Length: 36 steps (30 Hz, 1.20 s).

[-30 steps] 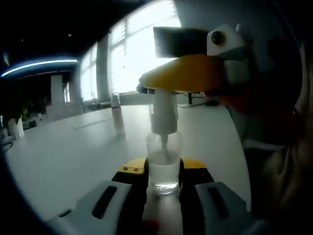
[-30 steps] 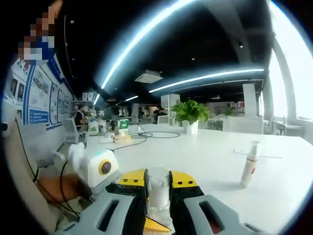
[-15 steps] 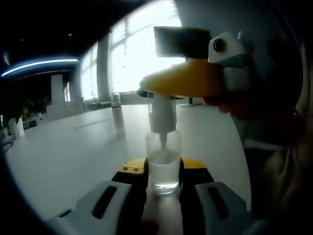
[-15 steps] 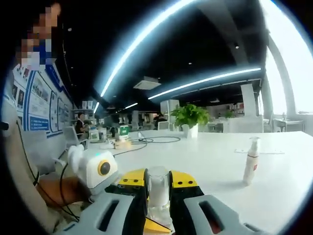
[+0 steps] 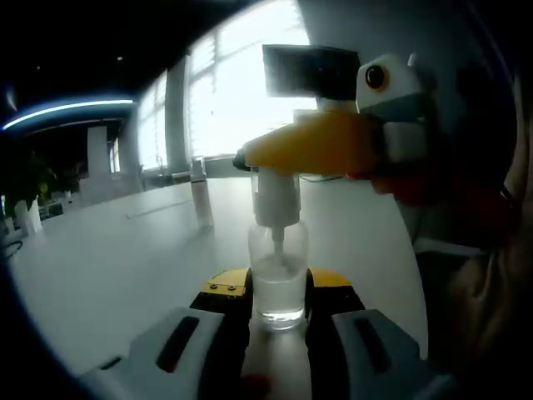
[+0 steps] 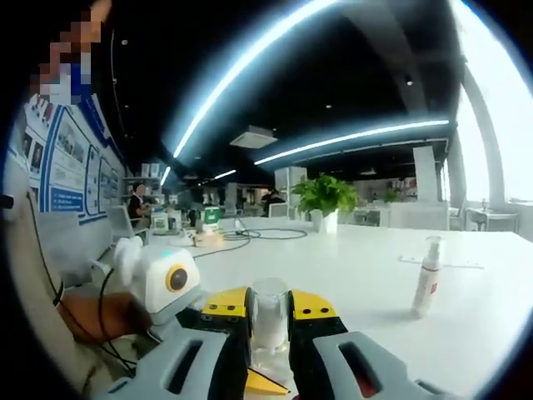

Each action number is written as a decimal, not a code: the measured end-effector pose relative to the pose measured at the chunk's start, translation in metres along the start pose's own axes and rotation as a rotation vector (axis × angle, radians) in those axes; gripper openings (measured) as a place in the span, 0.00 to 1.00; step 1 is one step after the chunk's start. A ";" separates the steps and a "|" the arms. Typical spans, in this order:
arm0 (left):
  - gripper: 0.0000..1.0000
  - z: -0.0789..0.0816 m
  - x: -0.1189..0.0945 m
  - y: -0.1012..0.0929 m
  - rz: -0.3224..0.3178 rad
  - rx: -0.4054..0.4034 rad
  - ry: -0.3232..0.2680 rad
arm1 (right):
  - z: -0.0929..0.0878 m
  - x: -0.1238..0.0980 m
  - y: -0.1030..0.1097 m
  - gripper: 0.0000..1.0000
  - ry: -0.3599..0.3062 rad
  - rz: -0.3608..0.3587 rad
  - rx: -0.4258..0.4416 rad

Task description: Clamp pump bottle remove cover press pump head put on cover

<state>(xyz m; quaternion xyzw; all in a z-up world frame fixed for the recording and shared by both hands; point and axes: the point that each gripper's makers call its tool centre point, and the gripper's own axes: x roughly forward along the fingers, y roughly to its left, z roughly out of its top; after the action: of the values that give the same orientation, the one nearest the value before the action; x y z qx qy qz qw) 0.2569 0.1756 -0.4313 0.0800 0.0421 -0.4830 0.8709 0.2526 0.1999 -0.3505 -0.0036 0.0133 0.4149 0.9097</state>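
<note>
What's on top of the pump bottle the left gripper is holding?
In the left gripper view, the right gripper sits over the top of the pump bottle, its yellow jaw covering the pump head. The white pump collar shows below it; the head itself is hidden.

The pump bottle (image 5: 278, 283) stands upright on the table (image 5: 108, 275), between the jaws of the left gripper (image 5: 278, 302). Directly above it, on the pump head, sits the cover (image 6: 268, 312), between the jaws of the right gripper (image 5: 250, 157), which reaches in over the bottle from the right. Behind the pump bottle and to its left in the left gripper view, well apart, a second bottle (image 5: 199, 194) stands on the same table. Beyond that bottle lie the windows (image 5: 225, 92). In the right gripper view, a potted plant (image 6: 326, 200) stands far behind the cover on the table.
</note>
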 end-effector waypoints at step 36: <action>0.15 0.000 0.000 -0.001 -0.007 0.006 0.002 | 0.043 -0.026 -0.032 0.04 -0.133 -0.128 -0.081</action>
<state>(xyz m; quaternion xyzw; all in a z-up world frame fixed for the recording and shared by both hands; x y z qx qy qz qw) 0.2565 0.1749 -0.4319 0.0828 0.0418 -0.4859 0.8691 0.2605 0.1602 -0.3066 -0.0137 -0.0640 0.3553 0.9324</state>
